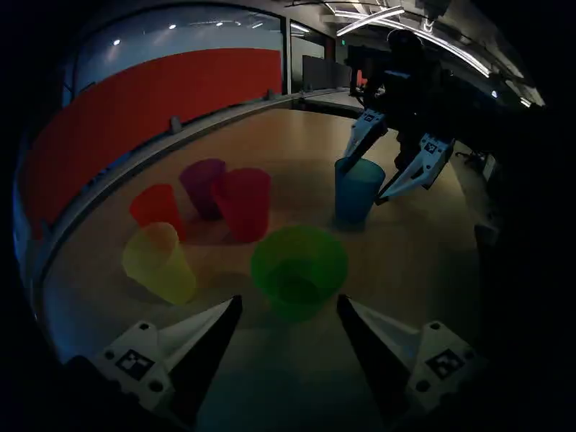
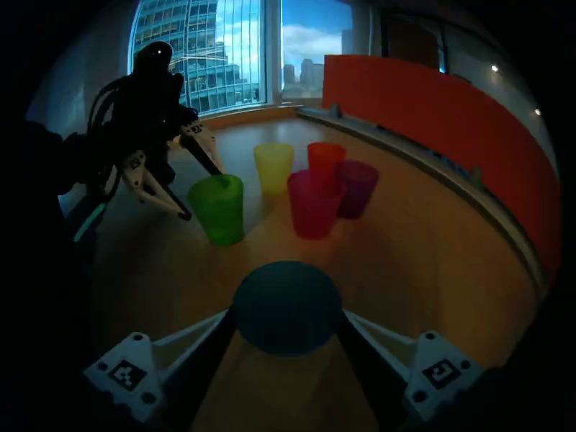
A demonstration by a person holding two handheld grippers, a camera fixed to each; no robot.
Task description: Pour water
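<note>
Blue cup [image 2: 286, 306] stands upright on the wooden table [image 2: 432, 252], right between the two fingers of the right gripper [image 2: 286, 311]. In the right gripper view its round body takes up the whole gap, and its sides meet the inner edges of both fingers. The left gripper view shows the same hold from across the table: one finger sits at the cup's rim on one side and the tip of the other sits at the wall on the other side. I cannot tell whether the fingers are squeezing the cup or merely lying against it.

The green cup [image 1: 299, 270] stands upright with its mouth up, just ahead of the left gripper [image 1: 287, 297]. That gripper's fingers are spread wide on either side of it. In the left gripper view a narrow strip of table shows between each fingertip and the cup. In the right gripper view one finger is near the cup's far rim and the other is just beside its wall, so this gripper is released and holds nothing.

Four more cups stand in a loose group to one side of the green one. The yellow cup [image 1: 158, 263] is nearest, with an orange cup [image 1: 155, 205] behind it. A red cup [image 1: 245, 201] and a purple cup [image 1: 201, 186] stand close together farther on. A long red wall [image 1: 144, 101] runs along the table's edge.
</note>
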